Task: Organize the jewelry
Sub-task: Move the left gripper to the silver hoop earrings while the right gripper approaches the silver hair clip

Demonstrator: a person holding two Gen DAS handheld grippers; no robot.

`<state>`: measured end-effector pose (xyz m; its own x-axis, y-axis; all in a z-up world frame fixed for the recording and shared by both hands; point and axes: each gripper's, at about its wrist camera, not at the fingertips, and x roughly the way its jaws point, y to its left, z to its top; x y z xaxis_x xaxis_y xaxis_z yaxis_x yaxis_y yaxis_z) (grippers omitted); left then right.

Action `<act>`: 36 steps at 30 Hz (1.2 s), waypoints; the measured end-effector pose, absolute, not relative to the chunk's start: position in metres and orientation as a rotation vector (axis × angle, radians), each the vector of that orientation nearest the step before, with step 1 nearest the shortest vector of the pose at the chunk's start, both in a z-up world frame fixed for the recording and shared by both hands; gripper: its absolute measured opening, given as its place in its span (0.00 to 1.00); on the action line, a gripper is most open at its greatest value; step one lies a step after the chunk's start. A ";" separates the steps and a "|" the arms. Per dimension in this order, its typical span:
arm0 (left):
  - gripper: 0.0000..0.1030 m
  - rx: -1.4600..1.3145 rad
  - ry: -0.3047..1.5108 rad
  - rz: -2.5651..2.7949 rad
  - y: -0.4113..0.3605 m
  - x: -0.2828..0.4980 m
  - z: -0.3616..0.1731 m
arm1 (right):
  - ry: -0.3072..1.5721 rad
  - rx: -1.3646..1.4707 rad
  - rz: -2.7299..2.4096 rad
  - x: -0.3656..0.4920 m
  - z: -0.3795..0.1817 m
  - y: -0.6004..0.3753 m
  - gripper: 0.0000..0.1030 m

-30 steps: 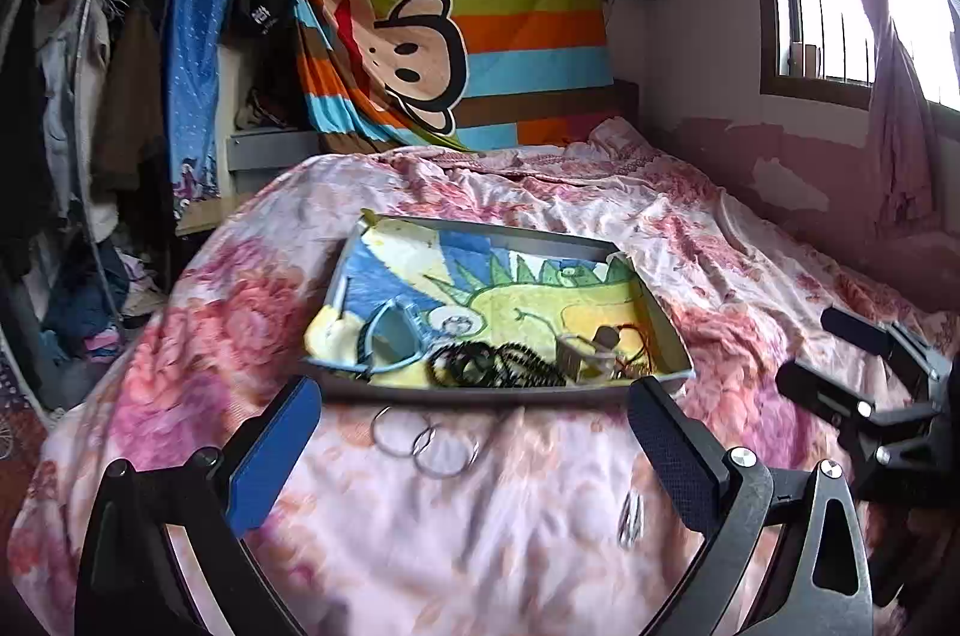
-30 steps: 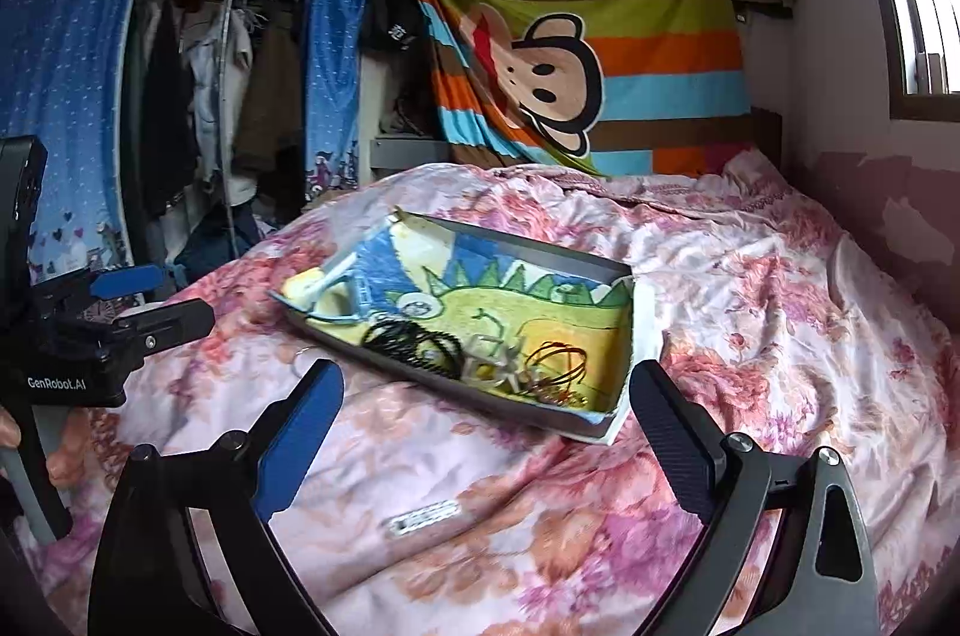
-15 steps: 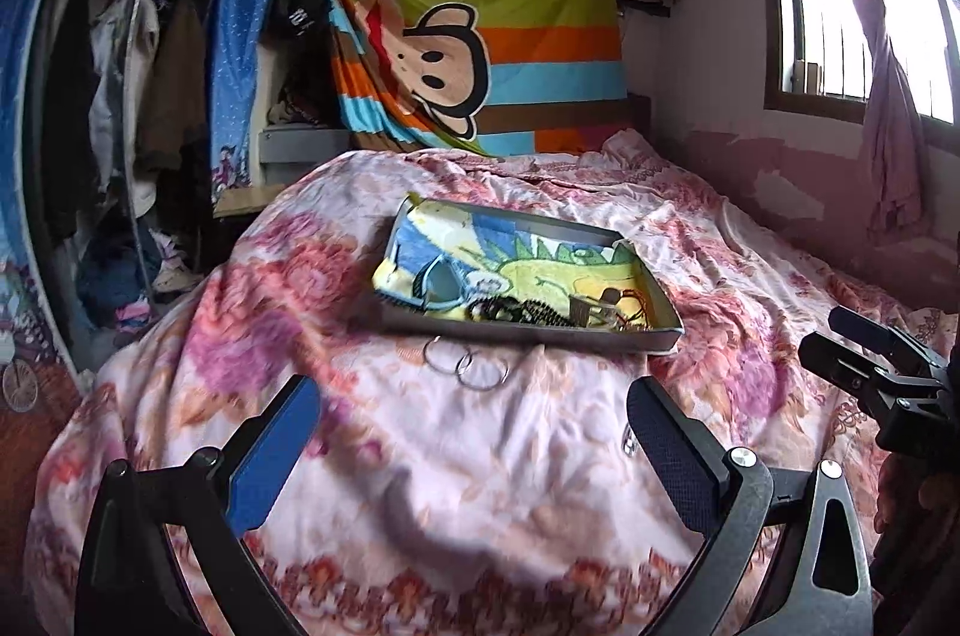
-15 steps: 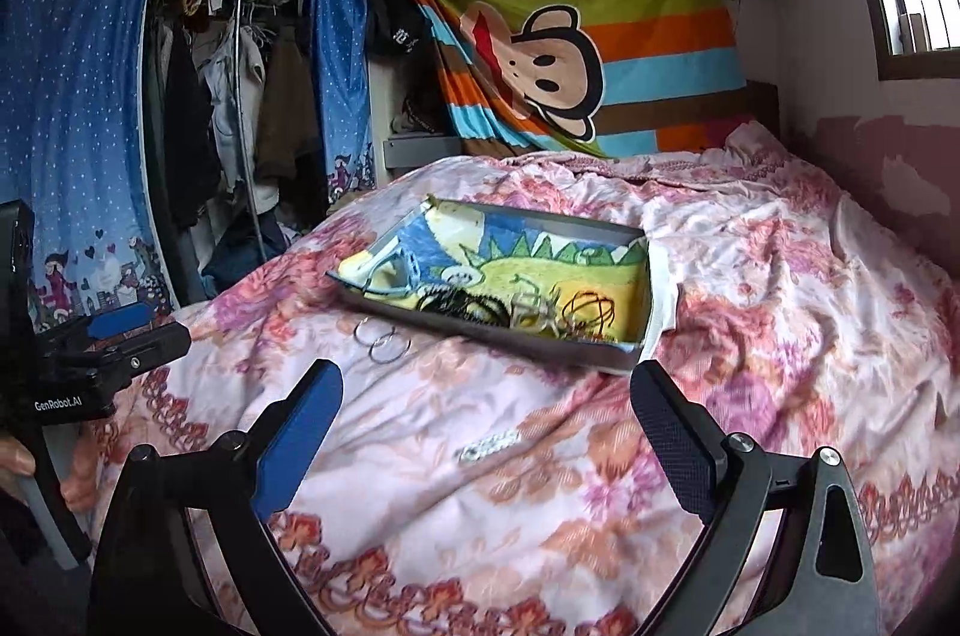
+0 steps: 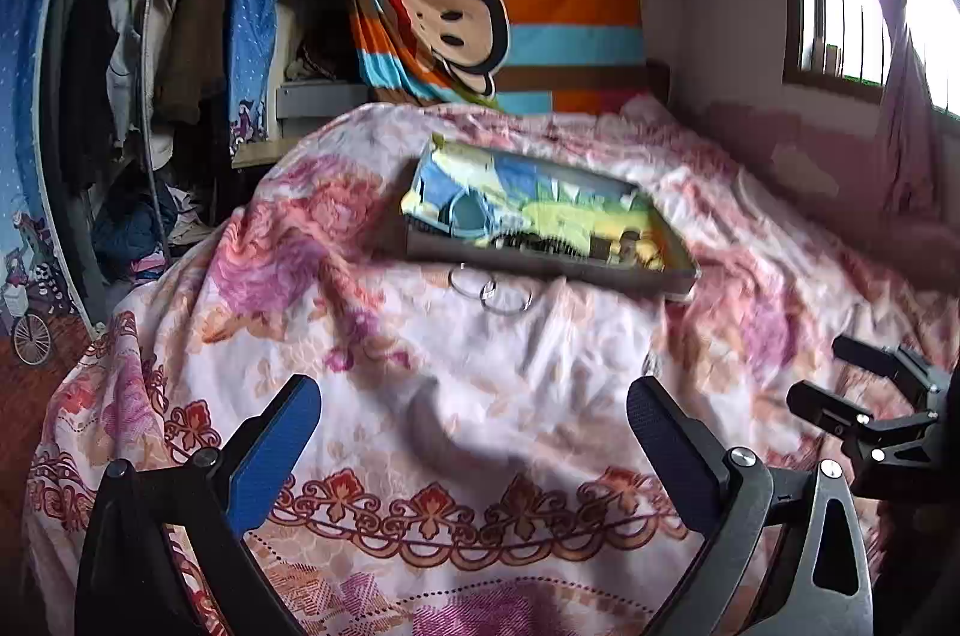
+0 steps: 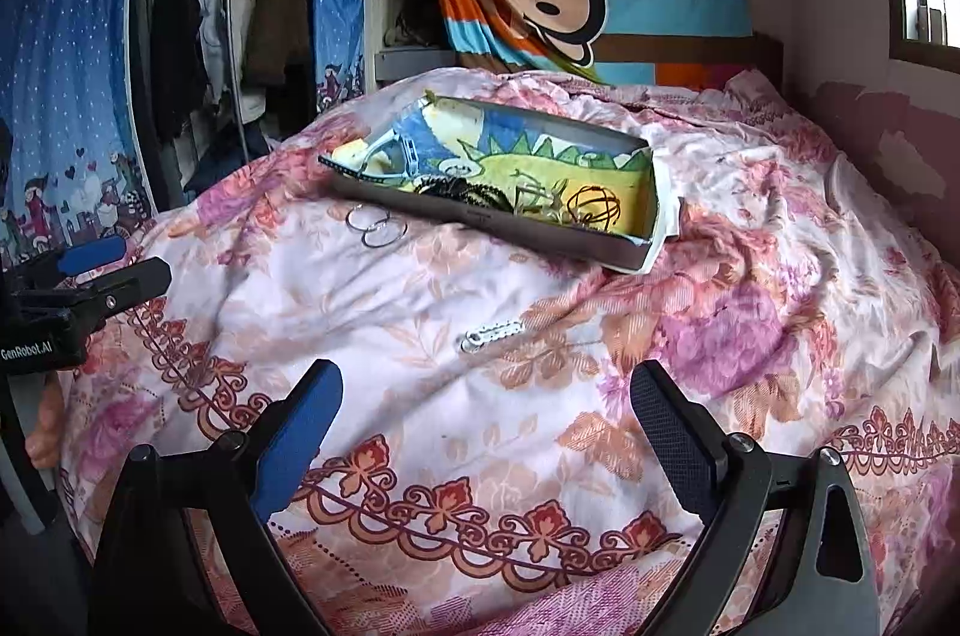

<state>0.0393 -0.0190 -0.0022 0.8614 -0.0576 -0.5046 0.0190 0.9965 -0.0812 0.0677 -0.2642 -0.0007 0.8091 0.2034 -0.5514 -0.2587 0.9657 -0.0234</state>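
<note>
A shallow grey tray (image 6: 624,259) (image 5: 540,270) lined with a cartoon dinosaur cloth lies on the floral bedspread. It holds black beads (image 6: 462,189), a copper-coloured wire bangle (image 6: 593,209), glasses and other small pieces. Two silver hoops (image 6: 375,225) (image 5: 489,291) lie on the cover just in front of the tray. A small silver clip (image 6: 495,335) lies nearer, ahead of my right gripper (image 6: 486,432). Both grippers hang open and empty near the foot of the bed, well short of the tray; my left gripper (image 5: 474,432) is left of the right one.
The bedspread (image 6: 720,336) is rumpled and drops off at the near edge. A clothes rack with hanging garments (image 5: 138,36) and a blue curtain (image 6: 54,96) stand to the left. A striped monkey blanket (image 5: 510,12) hangs behind the bed; a window (image 5: 852,6) is at right.
Both grippers have pulled back from the tray toward the foot of the bed, so tray, hoops and clip look smaller and farther. Both stayed open and empty.
</note>
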 end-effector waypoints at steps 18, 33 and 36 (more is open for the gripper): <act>1.00 -0.084 0.560 -0.031 -0.019 0.045 -0.009 | 0.594 -0.125 0.247 0.070 -0.006 -0.256 0.92; 1.00 -0.089 0.571 -0.013 -0.013 0.050 -0.013 | 0.634 -0.144 0.223 0.079 -0.015 -0.254 0.92; 1.00 -0.091 0.580 -0.003 -0.011 0.056 -0.016 | 0.650 -0.144 0.212 0.085 -0.017 -0.256 0.92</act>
